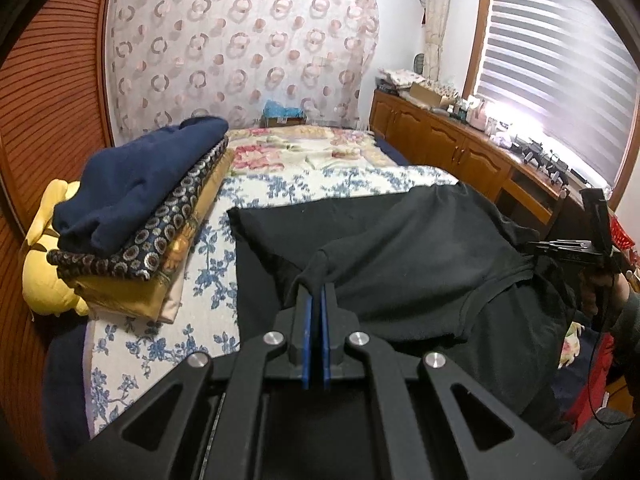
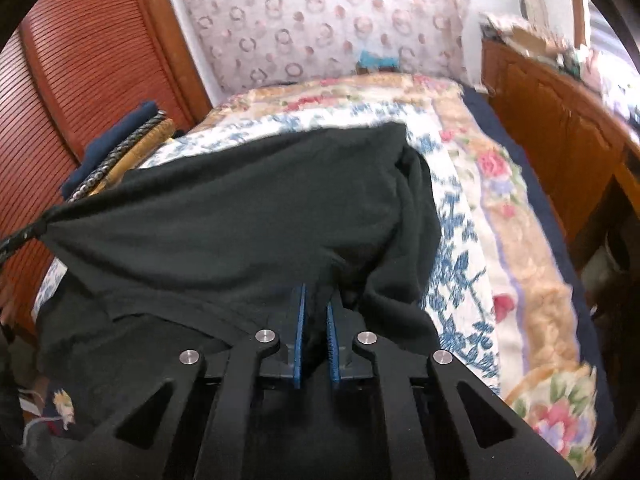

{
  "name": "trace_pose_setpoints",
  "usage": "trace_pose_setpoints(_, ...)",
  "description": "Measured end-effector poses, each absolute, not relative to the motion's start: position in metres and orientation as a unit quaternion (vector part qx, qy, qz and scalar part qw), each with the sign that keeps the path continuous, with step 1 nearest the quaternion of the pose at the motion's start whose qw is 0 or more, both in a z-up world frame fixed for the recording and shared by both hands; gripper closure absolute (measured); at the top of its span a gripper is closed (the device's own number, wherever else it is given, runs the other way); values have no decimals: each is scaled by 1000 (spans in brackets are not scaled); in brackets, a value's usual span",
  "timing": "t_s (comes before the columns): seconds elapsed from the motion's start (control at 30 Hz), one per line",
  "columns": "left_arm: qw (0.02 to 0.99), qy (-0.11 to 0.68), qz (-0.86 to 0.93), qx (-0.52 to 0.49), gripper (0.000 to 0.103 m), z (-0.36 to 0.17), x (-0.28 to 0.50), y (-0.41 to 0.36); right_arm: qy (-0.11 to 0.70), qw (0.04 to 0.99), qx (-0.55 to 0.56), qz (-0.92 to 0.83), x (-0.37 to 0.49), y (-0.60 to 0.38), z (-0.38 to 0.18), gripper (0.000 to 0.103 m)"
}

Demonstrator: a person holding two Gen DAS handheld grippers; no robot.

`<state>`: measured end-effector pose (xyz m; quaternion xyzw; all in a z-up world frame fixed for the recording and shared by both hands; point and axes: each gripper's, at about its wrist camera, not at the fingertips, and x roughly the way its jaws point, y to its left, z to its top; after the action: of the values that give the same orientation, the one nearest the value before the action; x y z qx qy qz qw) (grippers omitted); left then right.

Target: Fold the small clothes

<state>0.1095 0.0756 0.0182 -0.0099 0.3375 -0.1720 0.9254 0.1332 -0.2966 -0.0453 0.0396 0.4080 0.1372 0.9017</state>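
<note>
A black garment lies spread on the flowered bedcover, its near edge lifted. My left gripper is shut on a pinched bunch of that black cloth. The right gripper shows at the far right of the left wrist view, at the garment's other side, with a hand behind it. In the right wrist view the black garment stretches from the left gripper at the far left edge to my right gripper. The right gripper's blue pads are closed on a fold of the cloth.
A stack of folded clothes, navy on top, sits at the bed's left beside a yellow plush toy. A louvred wooden door stands on the left. A wooden cabinet with clutter runs along the right under the window.
</note>
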Motion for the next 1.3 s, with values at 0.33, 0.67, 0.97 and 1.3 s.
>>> trace_pose_setpoints(0.33,938,290,-190,-27,103,64,80,79,321,934,30,156,75,-312,32,103)
trace_pose_setpoints(0.67,929,324,-181,2,102,49,20,86,358,918,8,172,11,-315,37,102)
trace_pose_setpoints(0.97,916,362,-173,10,69,16,24,84,409,898,-20,159,13,-303,-3,76)
trace_pose_setpoints(1.3,924,350,-156,3,49,25,64,90,379,912,-47,149,34,-304,20,58)
